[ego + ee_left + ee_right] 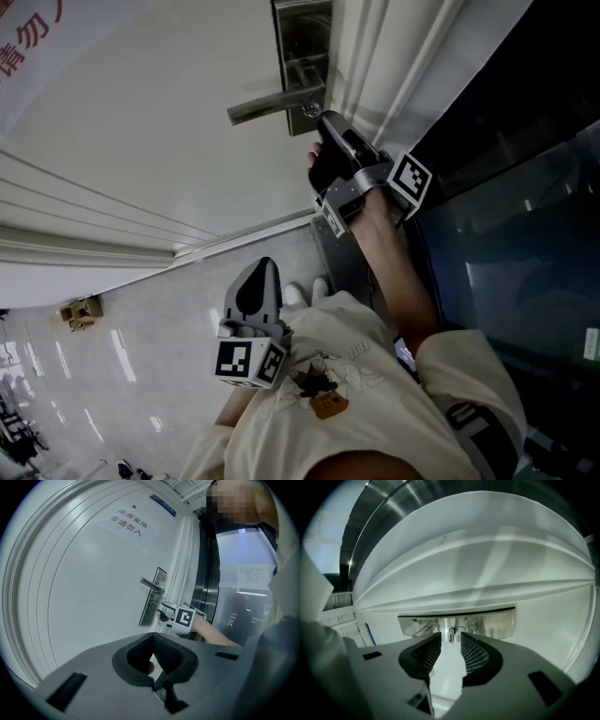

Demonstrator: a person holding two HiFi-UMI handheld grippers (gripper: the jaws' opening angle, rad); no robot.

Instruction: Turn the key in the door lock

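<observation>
The right claw [451, 639] is up at the white door [141, 141]. Its two ribbed jaws are parted by a moderate gap and closed on nothing. The key [453, 631] sticks out of the steel lock plate [492, 623] straight ahead of that claw. Its ringed head stands in the gap right at the jaw tips, with a sliver of space on either side, and I can't tell whether either pad brushes it. Seen from above, the lever handle [272, 105] juts out from the plate just beside the claw's tips, on the side away from the door's edge, and the plate runs on beyond the tips. Behind the claw come its marker cube [410, 178] and the person's bare forearm [398, 272]. Off to the claw's outer side stands a dark glass panel [525, 262]. The left claw [153, 638] hangs well back from the lock, low and close to the person's cream shirt [356, 403], pointing toward the door. Its jaw tips meet and nothing sits between the pads. Far ahead of this claw, a little to its right, are the lock plate and the right claw at it. Higher up ahead of it, a white notice [129, 523] with red characters is stuck on the door. Beneath the left claw lies pale tiled floor [141, 319], with a small brown box [82, 310] on it well off to the claw's left.
</observation>
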